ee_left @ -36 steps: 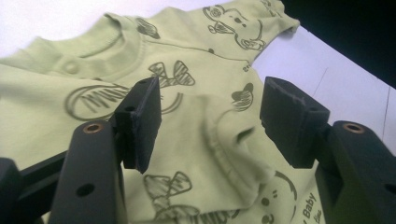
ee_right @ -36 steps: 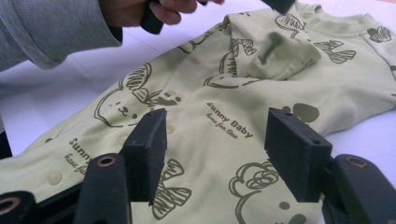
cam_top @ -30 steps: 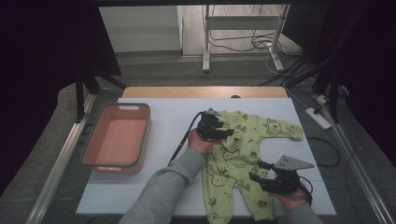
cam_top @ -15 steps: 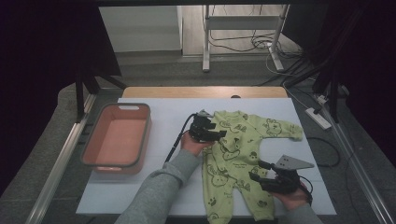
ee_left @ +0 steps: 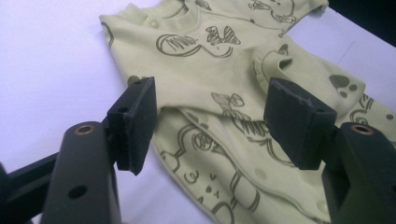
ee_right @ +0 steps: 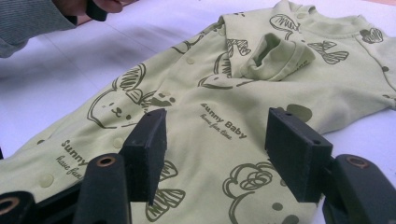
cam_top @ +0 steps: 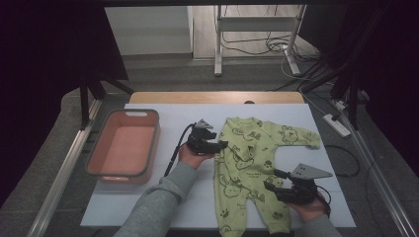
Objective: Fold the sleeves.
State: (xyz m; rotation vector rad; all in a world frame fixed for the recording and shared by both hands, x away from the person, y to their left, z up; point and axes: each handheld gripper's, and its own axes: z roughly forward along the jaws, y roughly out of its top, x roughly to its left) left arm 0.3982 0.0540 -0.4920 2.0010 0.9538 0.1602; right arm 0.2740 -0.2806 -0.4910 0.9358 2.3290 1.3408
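A light green baby romper [cam_top: 247,163] with bear prints lies flat on the white table top [cam_top: 173,207], neck end away from me. One sleeve [ee_right: 275,58] is folded in over the chest; the other [cam_top: 301,138] stretches out to the right. My left gripper [cam_top: 220,144] hovers at the romper's left edge beside the chest, open, with nothing pinched; its own view shows the cloth [ee_left: 219,70] beyond the jaws. My right gripper [cam_top: 272,180] is over the right leg [ee_right: 215,126], open and low over the fabric.
A salmon-pink plastic basin [cam_top: 123,148] stands at the table's left side. A wooden strip [cam_top: 212,97] runs along the far edge. Beyond it are a metal stand [cam_top: 257,29] and floor cables; a power strip [cam_top: 337,125] lies to the right.
The left hand has drawn its gripper a little to the left, off the romper's chest to its edge. The right gripper and the romper lie as before.
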